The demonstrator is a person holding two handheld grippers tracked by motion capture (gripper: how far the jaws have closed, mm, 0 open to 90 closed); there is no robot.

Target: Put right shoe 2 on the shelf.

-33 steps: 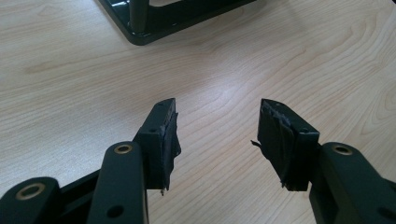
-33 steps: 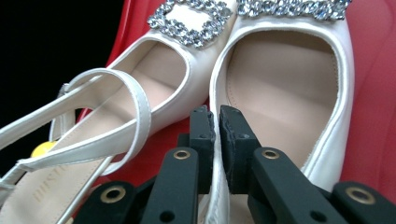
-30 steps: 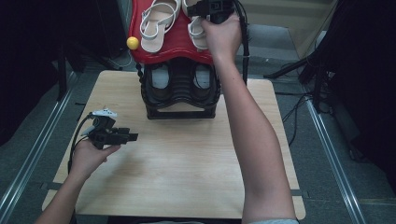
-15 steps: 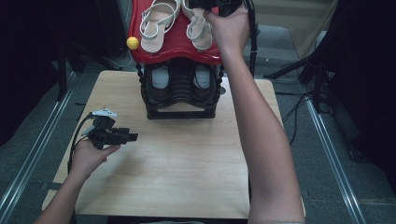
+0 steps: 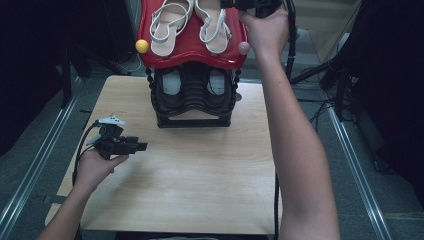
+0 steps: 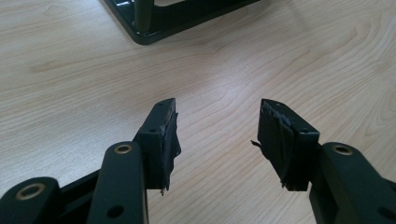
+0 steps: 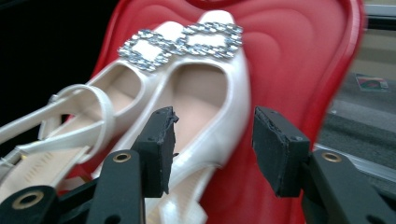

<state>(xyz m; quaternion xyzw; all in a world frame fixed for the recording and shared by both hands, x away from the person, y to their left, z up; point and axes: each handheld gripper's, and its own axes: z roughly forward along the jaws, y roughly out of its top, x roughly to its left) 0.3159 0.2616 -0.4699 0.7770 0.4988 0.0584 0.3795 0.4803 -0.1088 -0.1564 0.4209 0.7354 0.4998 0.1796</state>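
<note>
Nearest, at the left edge of the tabletop (image 5: 200, 185), the left hand-held gripper (image 5: 142, 146) lies level in the person's left hand (image 5: 97, 167), pointing toward the middle of the bare wood. In the left gripper view its two black jaws stand spread with nothing between them, worn padding on their inner faces, above the pale wood grain (image 6: 233, 84) and short of the foot of the black rack (image 6: 154, 23).

Farther back, against the far edge of the tabletop, stands that black shoe rack (image 5: 192, 117), with a pair of dark shoes (image 5: 172, 87) on its lower tier. On top of it sits a red moulded tray (image 5: 195, 60), with a yellow ball (image 5: 142, 46) at its left front corner and a pink ball (image 5: 243, 48) at its right front corner.

On the red tray lie two white strappy sandals (image 5: 212, 25) side by side, touching, toes away from the person. In the right gripper view each toe bears a jewelled buckle (image 7: 210, 39).

Farthest, at the tray's right far corner, the right hand (image 5: 267, 30) holds the right hand-held gripper (image 5: 235, 4). Its jaws have just been opening and now stand spread; the sandal's side (image 7: 224, 126) shows between them in the right gripper view, with the pads clear of it.
</note>
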